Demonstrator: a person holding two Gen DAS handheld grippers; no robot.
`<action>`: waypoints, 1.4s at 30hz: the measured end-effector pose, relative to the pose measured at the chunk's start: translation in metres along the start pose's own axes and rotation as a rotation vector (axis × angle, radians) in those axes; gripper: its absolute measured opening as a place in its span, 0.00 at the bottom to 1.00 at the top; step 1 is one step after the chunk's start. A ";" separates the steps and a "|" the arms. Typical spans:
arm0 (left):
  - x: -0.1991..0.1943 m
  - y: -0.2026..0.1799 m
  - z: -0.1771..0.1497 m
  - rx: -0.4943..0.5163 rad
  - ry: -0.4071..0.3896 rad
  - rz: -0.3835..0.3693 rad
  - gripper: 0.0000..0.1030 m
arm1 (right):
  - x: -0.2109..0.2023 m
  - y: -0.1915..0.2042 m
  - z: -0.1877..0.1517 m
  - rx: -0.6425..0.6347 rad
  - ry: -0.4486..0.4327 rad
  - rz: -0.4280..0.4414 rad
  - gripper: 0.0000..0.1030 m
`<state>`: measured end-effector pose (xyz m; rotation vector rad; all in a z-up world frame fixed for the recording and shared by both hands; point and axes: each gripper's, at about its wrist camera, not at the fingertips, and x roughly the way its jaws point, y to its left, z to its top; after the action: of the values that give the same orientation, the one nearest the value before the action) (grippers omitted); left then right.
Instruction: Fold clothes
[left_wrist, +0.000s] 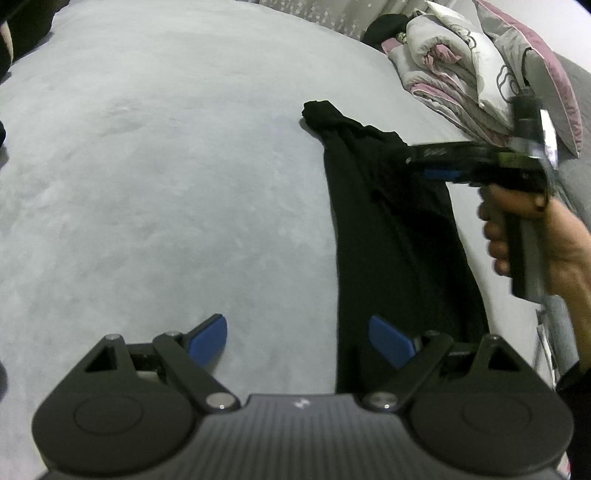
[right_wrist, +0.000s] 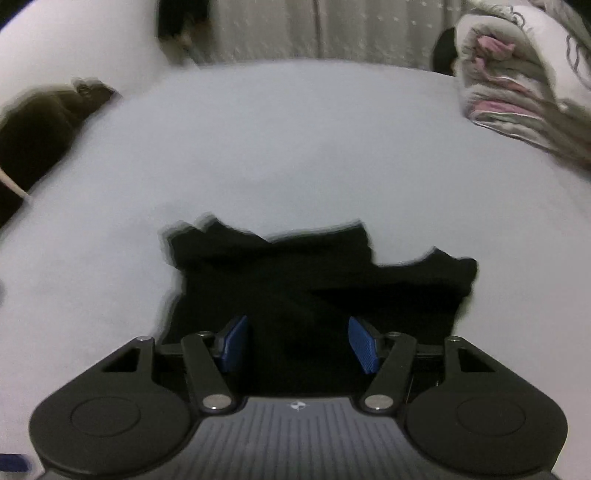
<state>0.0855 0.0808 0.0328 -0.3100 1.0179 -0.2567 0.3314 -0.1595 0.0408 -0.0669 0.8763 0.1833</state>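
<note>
A black garment (left_wrist: 391, 236) lies in a long strip on the grey bed cover (left_wrist: 166, 184), at the right of the left wrist view. My left gripper (left_wrist: 299, 341) is open and empty, with its right finger over the garment's left edge. My right gripper (left_wrist: 421, 166), held by a hand, hovers over the garment's far part in that view. In the right wrist view the right gripper (right_wrist: 297, 345) is open over the black cloth (right_wrist: 314, 288), holding nothing.
A folded white and pink quilt (left_wrist: 476, 74) with pillows is piled at the far right of the bed, also in the right wrist view (right_wrist: 517, 85). A dark object (right_wrist: 40, 133) sits at the bed's left edge. A curtain (right_wrist: 314, 26) hangs behind.
</note>
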 end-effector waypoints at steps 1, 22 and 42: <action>0.000 0.001 0.000 -0.002 0.001 0.000 0.86 | 0.002 -0.001 0.000 0.012 -0.008 0.015 0.12; 0.001 -0.001 0.000 0.012 -0.007 0.009 0.86 | -0.042 -0.010 0.002 0.060 -0.213 0.082 0.37; 0.004 -0.004 -0.003 0.032 -0.002 0.013 0.86 | -0.036 -0.001 0.009 0.067 -0.258 0.063 0.06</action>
<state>0.0849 0.0755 0.0297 -0.2743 1.0129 -0.2604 0.3156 -0.1644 0.0740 0.0459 0.6271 0.2158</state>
